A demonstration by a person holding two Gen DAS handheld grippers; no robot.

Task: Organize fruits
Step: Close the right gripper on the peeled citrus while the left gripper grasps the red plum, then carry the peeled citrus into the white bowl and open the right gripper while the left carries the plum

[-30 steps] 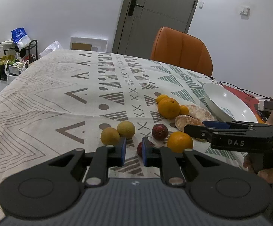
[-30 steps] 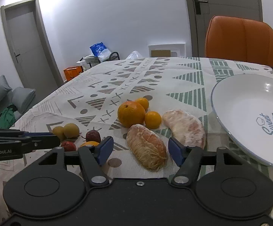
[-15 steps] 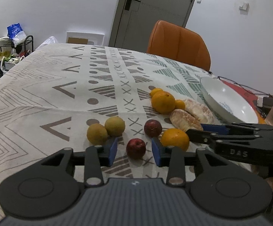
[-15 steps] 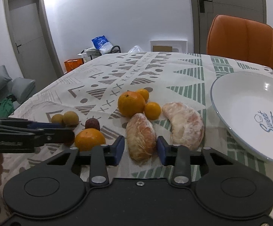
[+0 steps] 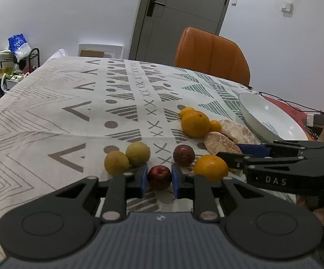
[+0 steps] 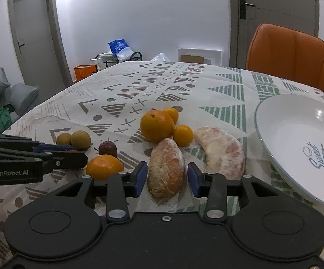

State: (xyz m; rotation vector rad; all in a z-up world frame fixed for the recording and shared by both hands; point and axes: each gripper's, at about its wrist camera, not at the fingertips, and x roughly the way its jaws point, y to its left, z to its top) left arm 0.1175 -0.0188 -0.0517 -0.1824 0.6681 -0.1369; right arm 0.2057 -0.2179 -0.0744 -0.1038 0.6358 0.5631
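Left gripper (image 5: 159,180) closing on red fruit (image 5: 159,176) lying on tablecloth (image 5: 50,116), pads touching. Right gripper (image 6: 166,177) opening slightly, straddling pomelo wedge (image 6: 166,167) beside plate (image 6: 296,139), gaps showing.

Matt cloth, glossy glaze, waxy and pithy fruit

Looked woven and matt across the printed tablecloth (image 5: 50,116); gleamed smooth and glossy on the white ceramic plate (image 6: 296,134); showed dull, fibrous pith on the peeled pomelo segment (image 6: 166,168) (rough, faintly powdery); shone on the red fruit (image 5: 159,176); appeared dimpled on the orange (image 5: 211,167); read as matt black plastic with blue rubbery pads (image 5: 142,179) and padded leather-like upholstery on the orange chair (image 5: 211,56).
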